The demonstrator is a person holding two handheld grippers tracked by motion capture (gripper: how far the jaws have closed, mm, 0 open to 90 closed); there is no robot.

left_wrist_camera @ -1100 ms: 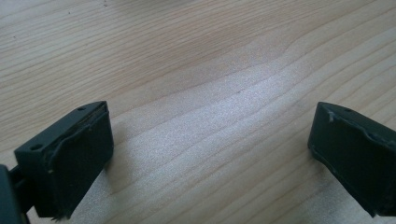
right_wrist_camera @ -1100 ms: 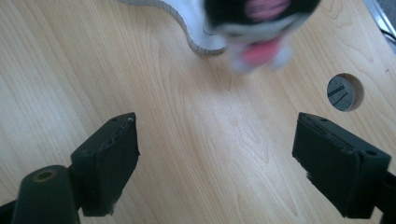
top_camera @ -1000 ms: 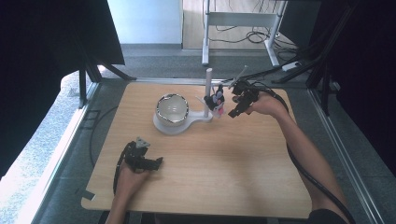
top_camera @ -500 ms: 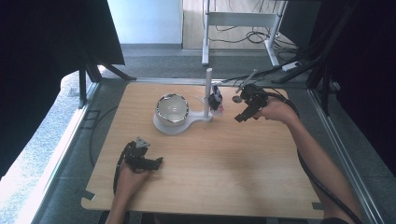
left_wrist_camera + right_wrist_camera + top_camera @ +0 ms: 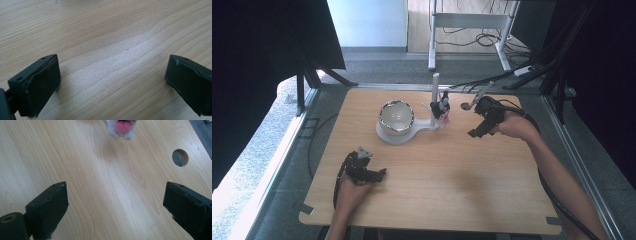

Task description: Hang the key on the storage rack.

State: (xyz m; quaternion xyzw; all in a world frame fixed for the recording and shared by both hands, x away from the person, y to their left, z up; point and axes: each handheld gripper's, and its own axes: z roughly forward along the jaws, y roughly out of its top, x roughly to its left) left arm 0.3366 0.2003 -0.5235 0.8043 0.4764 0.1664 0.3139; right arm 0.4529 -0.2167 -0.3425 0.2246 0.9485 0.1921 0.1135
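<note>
High view: a small black, white and pink figure-like object (image 5: 442, 108) stands at the foot of an upright white post (image 5: 435, 95), on the narrow arm of a flat white stand (image 5: 388, 136). It is the thing nearest the right gripper (image 5: 475, 132), lying just beside that gripper's left and slightly farther from the person, with bare tabletop between them. The right gripper is released, its jaws standing wide apart with nothing between them; they have just been opening. A hand (image 5: 512, 125) holds it from the right, with a black cable trailing back along the forearm.

Beyond the small object, farther to the right gripper's left, a round bowl with a shiny silver rim (image 5: 396, 116) sits on the wide end of the same white stand.

Right gripper view: the two black jaws rise from the bottom corners, far apart, over the pale wooden table (image 5: 105, 195). Ahead of them, at the top edge, the pink and white underside of the small object (image 5: 122, 127) shows, cut off by the frame (blurred, so no detail can be told). To the right of the jaws is a round hole in the table (image 5: 180, 157).

Left gripper view: the left gripper (image 5: 112, 82) is also released, its jaws wide apart over bare wood grain. From above, this left gripper (image 5: 374, 175) rests near the person's edge of the table, well apart from the stand.
</note>
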